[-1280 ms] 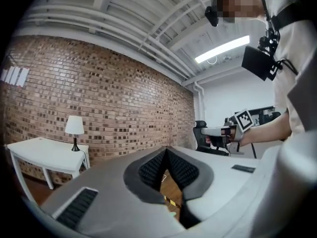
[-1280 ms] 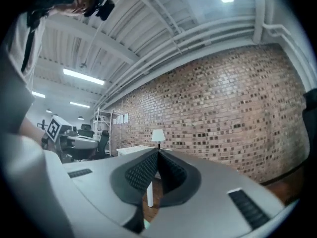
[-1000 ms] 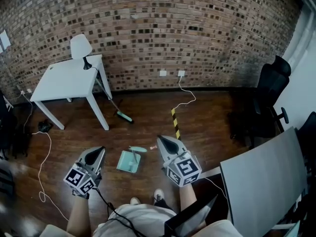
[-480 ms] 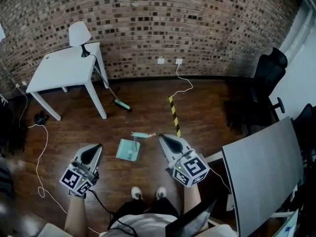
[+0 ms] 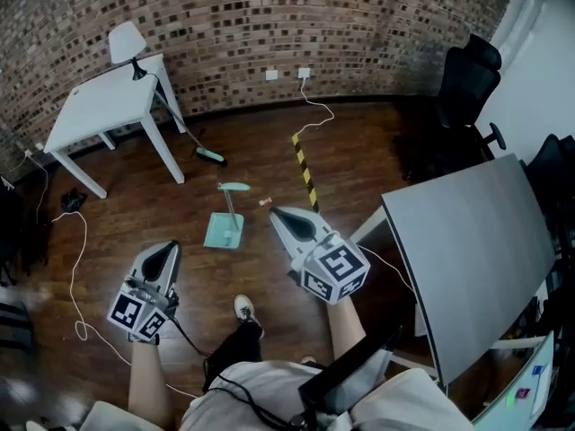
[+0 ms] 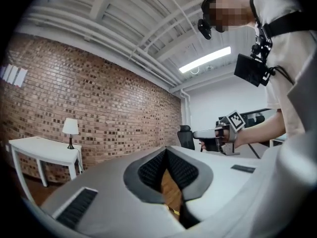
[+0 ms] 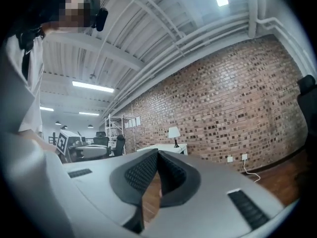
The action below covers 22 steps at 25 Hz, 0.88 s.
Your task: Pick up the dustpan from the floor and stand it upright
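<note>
The mint-green dustpan lies flat on the wooden floor, its long handle pointing away toward the brick wall. My left gripper hovers level to the dustpan's near left, shut and empty. On the dustpan's right my right gripper is held level, also shut with nothing in it. Neither gripper touches the dustpan. The gripper views look over the floor at the brick wall and do not show the dustpan.
A broom leans by the white table, which carries a lamp. Yellow-black tape runs along the floor. A grey desk stands close on the right, a black chair beyond it. A white cable trails at left. My foot is below the dustpan.
The person has stepped and the head view has swung, so the grey desk now fills more of the right side. Both grippers moved along with the body, still shut. The dustpan stays on the floor.
</note>
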Motion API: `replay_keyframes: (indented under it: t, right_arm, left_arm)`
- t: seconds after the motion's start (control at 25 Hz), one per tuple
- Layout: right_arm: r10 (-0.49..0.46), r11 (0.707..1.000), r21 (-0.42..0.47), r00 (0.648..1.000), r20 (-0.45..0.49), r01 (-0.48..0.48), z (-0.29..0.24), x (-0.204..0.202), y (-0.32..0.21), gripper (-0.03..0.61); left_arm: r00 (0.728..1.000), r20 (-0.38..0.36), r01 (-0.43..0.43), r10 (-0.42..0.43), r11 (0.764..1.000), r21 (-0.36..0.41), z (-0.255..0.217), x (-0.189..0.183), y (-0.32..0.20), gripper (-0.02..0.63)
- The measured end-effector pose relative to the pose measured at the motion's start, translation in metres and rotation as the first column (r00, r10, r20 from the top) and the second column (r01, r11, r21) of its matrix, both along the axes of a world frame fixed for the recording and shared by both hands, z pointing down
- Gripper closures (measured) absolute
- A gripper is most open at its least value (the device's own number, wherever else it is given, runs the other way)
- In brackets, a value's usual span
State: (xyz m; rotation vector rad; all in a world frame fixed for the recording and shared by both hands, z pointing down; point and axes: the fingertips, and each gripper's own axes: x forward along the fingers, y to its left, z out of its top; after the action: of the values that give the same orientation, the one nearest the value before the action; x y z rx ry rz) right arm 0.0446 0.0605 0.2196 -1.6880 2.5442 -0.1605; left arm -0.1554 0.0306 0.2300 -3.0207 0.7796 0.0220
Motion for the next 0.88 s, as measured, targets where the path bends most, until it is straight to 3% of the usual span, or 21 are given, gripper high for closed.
replay_keyframes:
  t: [0.16, 0.44, 0.6, 0.76, 0.88]
  right_arm:
    - [-0.047, 0.999, -0.014, 0.999, -0.027, 0.047, -0.001, 0.001, 0.091, 0.584]
    - [-0.063, 0.998, 0.023, 0.997, -0.051, 0.065, -0.023, 0.001, 0.234, 0.592]
    - [-0.009, 0.997, 0.071, 1.000, 0.018, 0.008, -0.040, 0.006, 0.272, 0.592]
    - [-0.004, 0.995, 0.098, 1.000, 0.015, 0.002, -0.057, -0.004, 0.283, 0.594]
    - [0.011, 0.995, 0.103, 1.000, -0.001, -0.011, -0.064, -0.012, 0.291, 0.594]
  left_arm:
    - [0.993, -0.024, 0.118, -0.118, 0.993, 0.019, -0.003, 0.003, 0.083, 0.618]
    - [0.991, -0.020, 0.131, -0.131, 0.991, 0.010, -0.022, 0.014, 0.218, 0.619]
    - [0.994, -0.016, 0.110, -0.109, 0.994, 0.018, -0.033, 0.011, 0.251, 0.620]
    - [0.992, -0.085, 0.088, -0.088, 0.996, -0.003, -0.049, 0.003, 0.270, 0.618]
    - [0.995, -0.070, 0.075, -0.075, 0.997, 0.001, -0.051, 0.001, 0.279, 0.620]
